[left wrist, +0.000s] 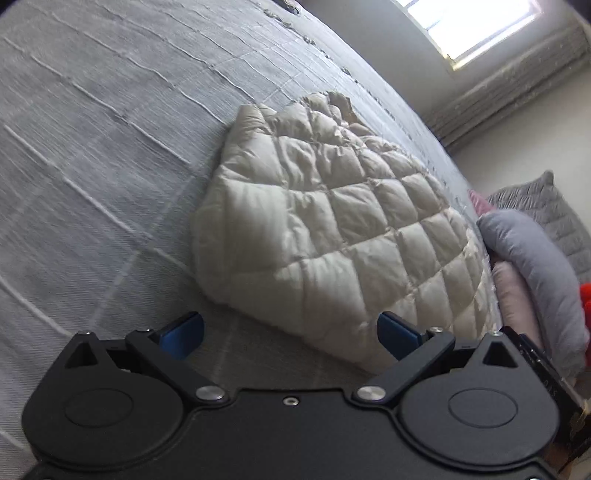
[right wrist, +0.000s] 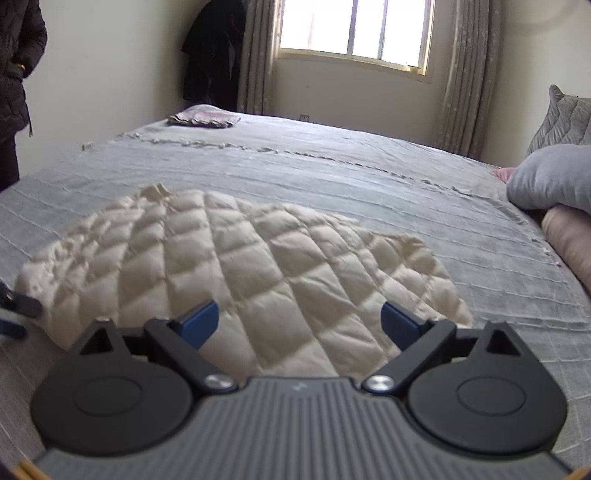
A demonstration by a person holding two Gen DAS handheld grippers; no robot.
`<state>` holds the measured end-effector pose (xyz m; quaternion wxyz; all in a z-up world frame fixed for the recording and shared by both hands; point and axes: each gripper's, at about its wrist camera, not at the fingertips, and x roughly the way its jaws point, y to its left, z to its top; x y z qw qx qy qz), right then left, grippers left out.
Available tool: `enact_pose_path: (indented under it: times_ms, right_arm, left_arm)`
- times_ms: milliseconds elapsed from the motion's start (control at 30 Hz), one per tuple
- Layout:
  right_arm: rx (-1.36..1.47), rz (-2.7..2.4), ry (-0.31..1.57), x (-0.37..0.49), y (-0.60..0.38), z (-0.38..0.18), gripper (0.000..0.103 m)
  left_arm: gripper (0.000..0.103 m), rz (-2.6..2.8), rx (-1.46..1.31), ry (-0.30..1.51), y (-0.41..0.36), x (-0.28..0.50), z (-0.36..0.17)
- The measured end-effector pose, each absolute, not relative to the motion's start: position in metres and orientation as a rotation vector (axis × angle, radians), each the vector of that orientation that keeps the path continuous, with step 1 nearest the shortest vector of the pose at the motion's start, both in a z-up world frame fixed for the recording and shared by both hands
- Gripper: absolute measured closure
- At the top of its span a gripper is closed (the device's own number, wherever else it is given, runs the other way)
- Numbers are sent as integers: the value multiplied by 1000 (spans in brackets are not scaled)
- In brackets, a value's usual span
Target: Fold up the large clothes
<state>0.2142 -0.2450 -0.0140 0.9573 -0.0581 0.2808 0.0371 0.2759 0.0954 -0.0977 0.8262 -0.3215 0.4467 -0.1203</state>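
Note:
A cream quilted puffer jacket (left wrist: 325, 229) lies folded in a rounded heap on the grey bedspread (left wrist: 92, 147). My left gripper (left wrist: 290, 338) is open and empty, just short of the jacket's near edge. In the right wrist view the jacket (right wrist: 240, 258) fills the middle, and my right gripper (right wrist: 301, 323) is open and empty above its near part. The tip of the left gripper (right wrist: 18, 306) shows at the left edge beside the jacket.
A grey pillow (right wrist: 554, 177) and a pink one (right wrist: 572, 236) lie at the bed's right side. A folded purple cloth (right wrist: 205, 119) sits at the far corner. A person in a dark coat (right wrist: 16, 66) stands at the left. The window (right wrist: 354, 29) and curtains are behind.

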Motion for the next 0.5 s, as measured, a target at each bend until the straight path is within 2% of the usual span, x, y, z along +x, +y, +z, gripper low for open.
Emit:
enact_pose_path:
  times_ms: [200,267,367,433,500]
  right_arm:
    - [-69,90,588,242,-231,-17,35]
    - [-27,117,629,254,-229,-27,49]
    - [25,125,691,269,-230,-44,50]
    - [45,136,722,275,-231,-51,51]
    - [23,159,761,280,-227,-58,54]
  left_arm:
    - [3,-184,-843,806,84,290,-112]
    - [5,-139,-871,735,82,289,-114]
    - [29,-19,-797,661,68,291,-111]
    - [54,25,-745,620,63,293,-107]
    - [68,34,-719,579,61,293,-100]
